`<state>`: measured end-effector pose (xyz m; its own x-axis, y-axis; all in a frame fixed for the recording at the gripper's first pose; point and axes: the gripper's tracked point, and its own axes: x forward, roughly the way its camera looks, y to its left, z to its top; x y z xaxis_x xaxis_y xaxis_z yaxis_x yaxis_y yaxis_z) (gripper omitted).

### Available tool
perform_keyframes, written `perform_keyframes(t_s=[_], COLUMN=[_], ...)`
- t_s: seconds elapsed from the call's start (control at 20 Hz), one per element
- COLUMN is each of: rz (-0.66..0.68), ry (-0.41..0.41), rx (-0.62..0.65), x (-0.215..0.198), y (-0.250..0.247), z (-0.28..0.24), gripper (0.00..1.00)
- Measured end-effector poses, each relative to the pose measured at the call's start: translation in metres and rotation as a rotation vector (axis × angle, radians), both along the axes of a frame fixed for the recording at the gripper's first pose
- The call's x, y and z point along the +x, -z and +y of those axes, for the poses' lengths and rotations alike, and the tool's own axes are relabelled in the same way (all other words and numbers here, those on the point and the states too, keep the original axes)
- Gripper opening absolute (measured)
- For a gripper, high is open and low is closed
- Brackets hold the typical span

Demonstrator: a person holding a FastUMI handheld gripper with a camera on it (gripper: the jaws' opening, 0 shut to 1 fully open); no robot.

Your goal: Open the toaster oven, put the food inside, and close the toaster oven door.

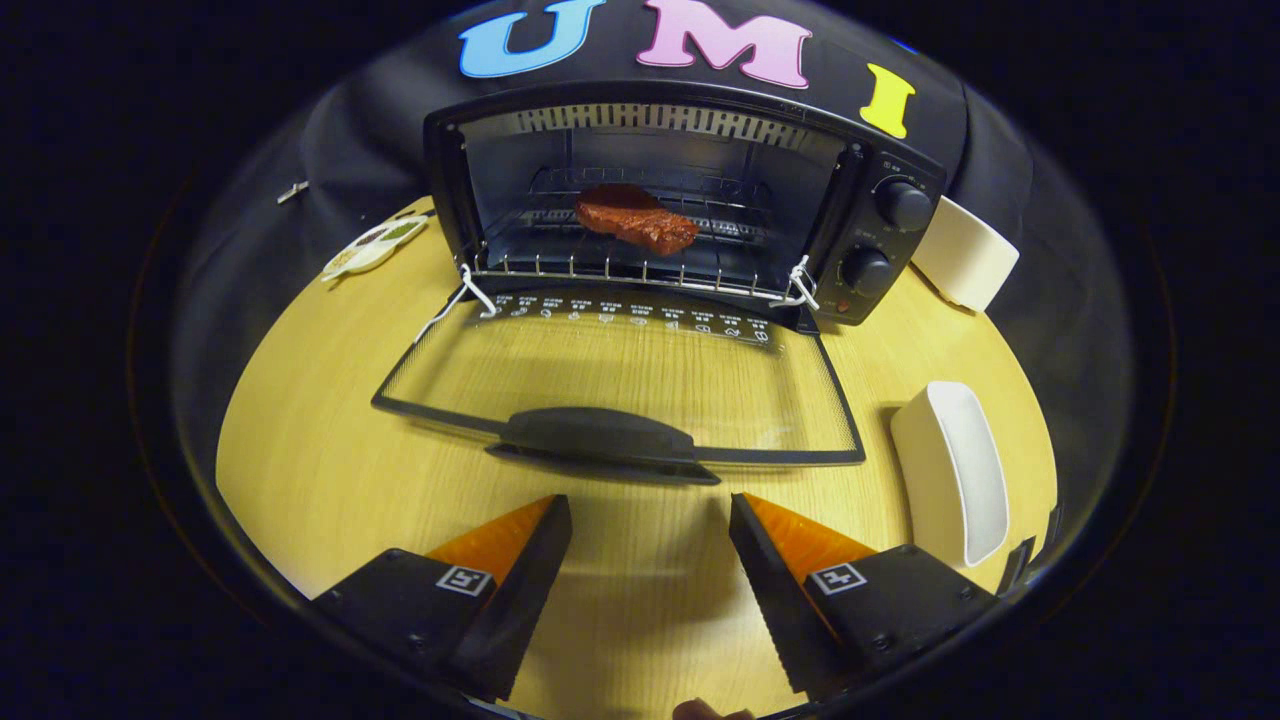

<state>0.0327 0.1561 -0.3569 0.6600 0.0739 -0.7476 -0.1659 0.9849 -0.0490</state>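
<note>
gripper view: tongs (650,510) released, fingers spread above the surface (330,470), just short of the door (620,375). food (636,222) rests on the rack inside the open toaster oven (680,200).

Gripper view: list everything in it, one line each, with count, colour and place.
Black toaster oven: one, at the table's far side, open.
Glass oven door with black handle: one, folded down flat, just ahead of the fingers.
Reddish-brown piece of food: one, on the wire rack inside the oven.
Metal wire rack: one, silver, inside the oven.
Black control knobs: two, on the oven's right panel.
White oblong dish: one, on the table right of the door.
White container: one, right of the oven.
Small tray of seasonings: one, whitish, left of the oven.
Light wooden table: one, under everything.
Tool: one, fingers open, holding nothing, short of the handle.
</note>
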Motion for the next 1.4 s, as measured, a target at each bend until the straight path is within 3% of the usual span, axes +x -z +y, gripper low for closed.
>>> perform_keyframes(t_s=[0.3,0.5,0.75,1.2,1.4], rz=[-0.011,-0.104,-0.128,-0.277,-0.301], ry=[-0.046,-0.12,-0.14,-0.142,-0.095], rx=[0.034,-0.015,0.019,0.135,0.153], x=[0.008,0.008,0.006,0.029,0.047], y=[-0.001,-0.022,-0.05,-0.124,-0.143], z=[0.012,0.012,0.013,0.015,0.01], gripper=[1.0,1.0,1.0,1.0,1.0])
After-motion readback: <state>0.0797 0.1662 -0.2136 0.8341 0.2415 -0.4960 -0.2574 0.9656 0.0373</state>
